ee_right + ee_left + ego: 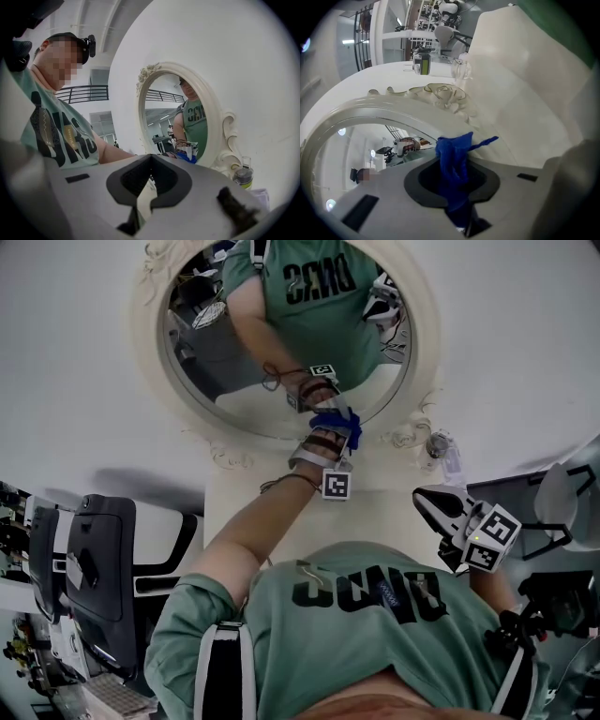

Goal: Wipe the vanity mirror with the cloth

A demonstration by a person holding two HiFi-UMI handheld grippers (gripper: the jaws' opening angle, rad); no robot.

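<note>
The oval vanity mirror (281, 343) in its ornate cream frame (225, 456) leans against the white wall. My left gripper (328, 434) is stretched out to the glass's lower right rim, shut on a bunched blue cloth (345, 426) that touches the glass there. In the left gripper view the blue cloth (454, 159) sticks up between the jaws, with the mirror glass (361, 154) and carved frame (440, 96) just beyond. My right gripper (424, 499) hangs back at the right, shut and holding nothing. The right gripper view shows the mirror (176, 117) ahead.
A small bottle (438, 444) stands on the white vanity top (244, 512) right of the mirror; it is the bottle (243, 176) beside the frame in the right gripper view. A black chair (103, 568) is at the left. Dark equipment (562, 596) sits at the right.
</note>
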